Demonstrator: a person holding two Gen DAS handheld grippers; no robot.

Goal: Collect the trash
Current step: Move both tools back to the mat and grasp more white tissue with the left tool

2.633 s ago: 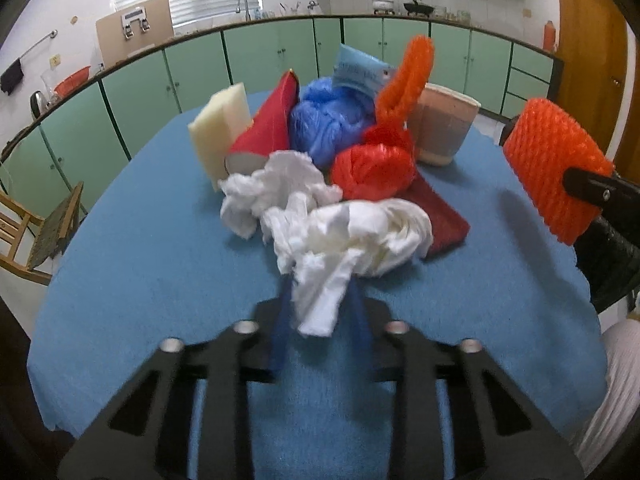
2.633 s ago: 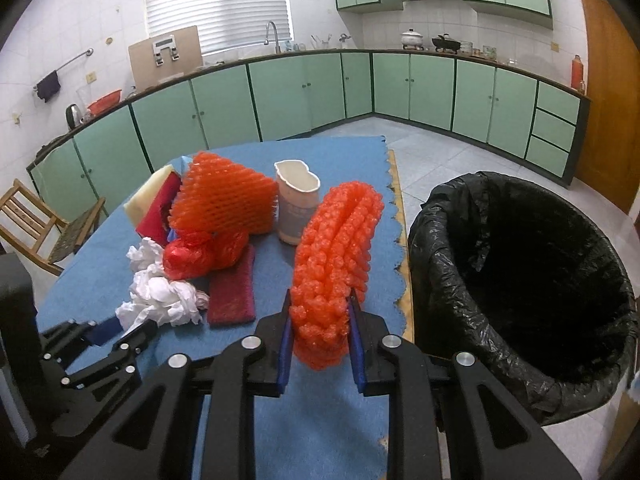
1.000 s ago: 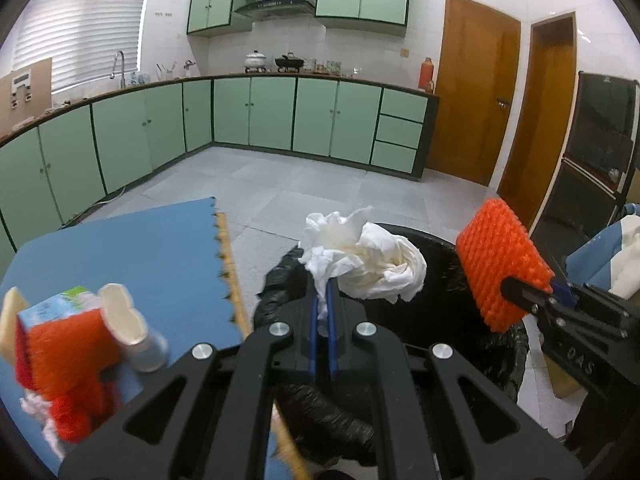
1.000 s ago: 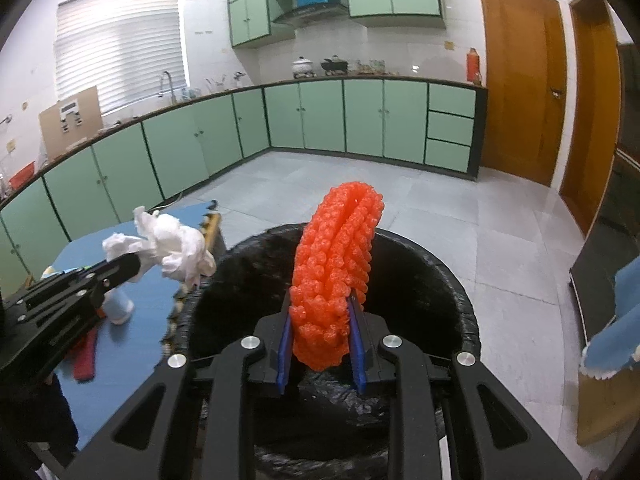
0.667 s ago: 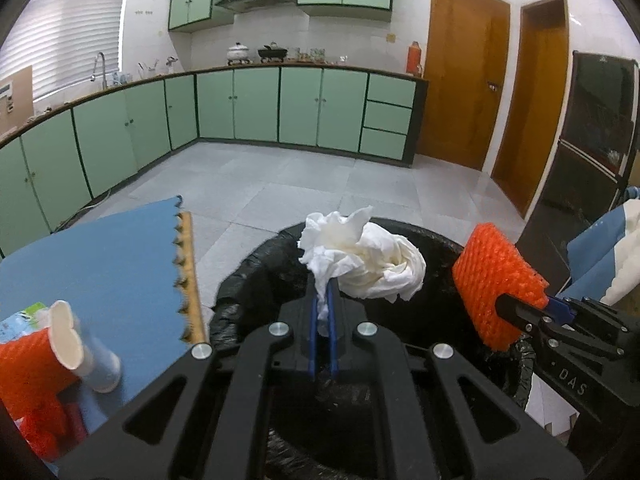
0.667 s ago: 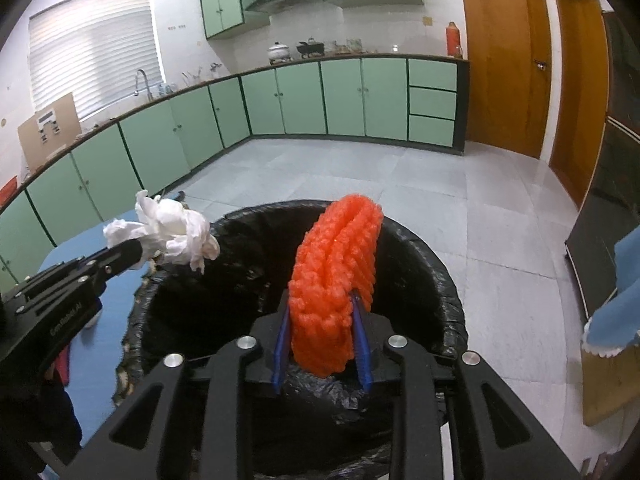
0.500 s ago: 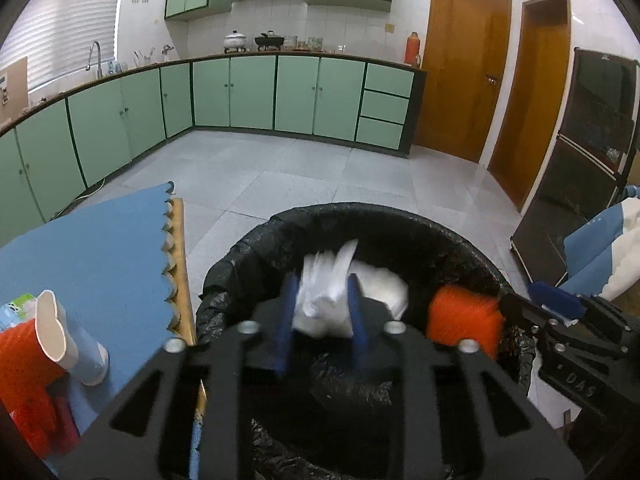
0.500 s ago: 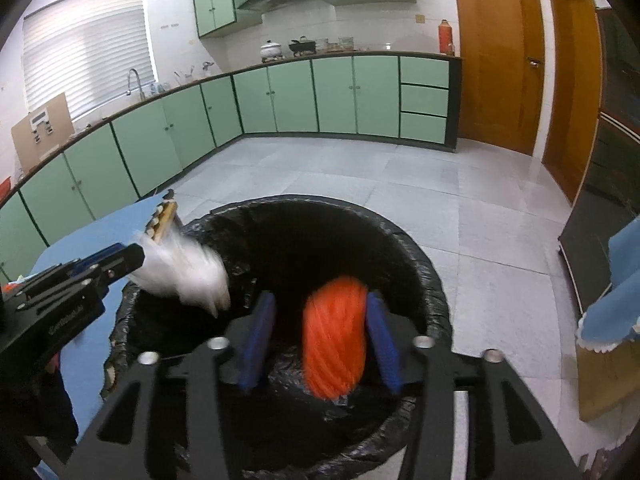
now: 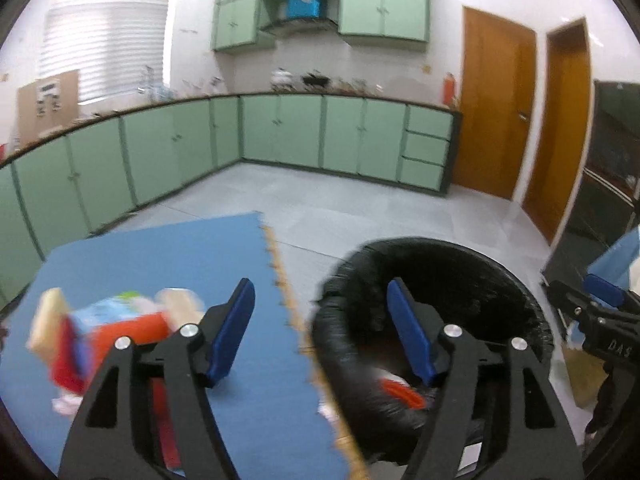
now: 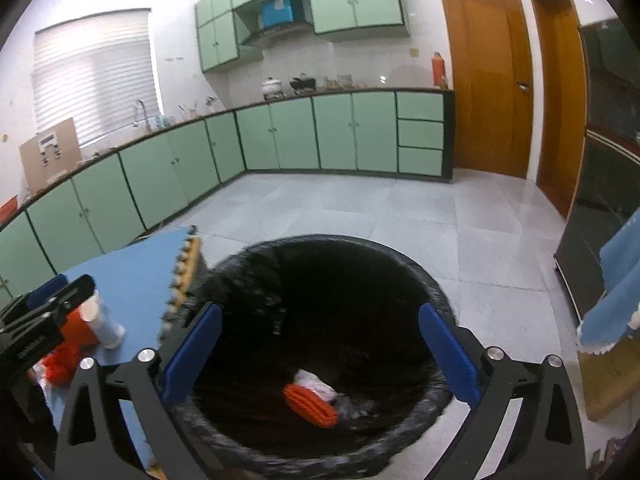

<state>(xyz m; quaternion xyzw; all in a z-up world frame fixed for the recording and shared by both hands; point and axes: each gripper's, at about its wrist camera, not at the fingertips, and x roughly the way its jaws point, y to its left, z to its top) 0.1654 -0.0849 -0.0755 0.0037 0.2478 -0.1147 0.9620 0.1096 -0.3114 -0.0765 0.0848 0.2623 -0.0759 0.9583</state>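
Observation:
The black-lined trash bin (image 10: 400,256) sits on the floor beside the blue table. At its bottom lie the orange foam net (image 10: 310,404) and the white crumpled tissue (image 10: 316,384). My right gripper (image 10: 320,344) is open and empty above the bin. My left gripper (image 9: 320,332) is open and empty, over the gap between the table edge and the bin (image 9: 500,264). The orange net shows inside the bin (image 9: 400,390). The remaining trash pile (image 9: 120,328) is blurred at the left on the table: orange net, carton, paper cup, sponge.
The blue mat covers the table (image 9: 160,248), with a toothed edge next to the bin. A paper cup (image 10: 106,326) lies on it near the left gripper (image 10: 48,300). Green cabinets line the far walls. A blue cloth (image 10: 616,304) hangs at the right.
Both grippers opened over the bin. The tissue and the orange net dropped to the bin's bottom. The left gripper has swung back left toward the table.

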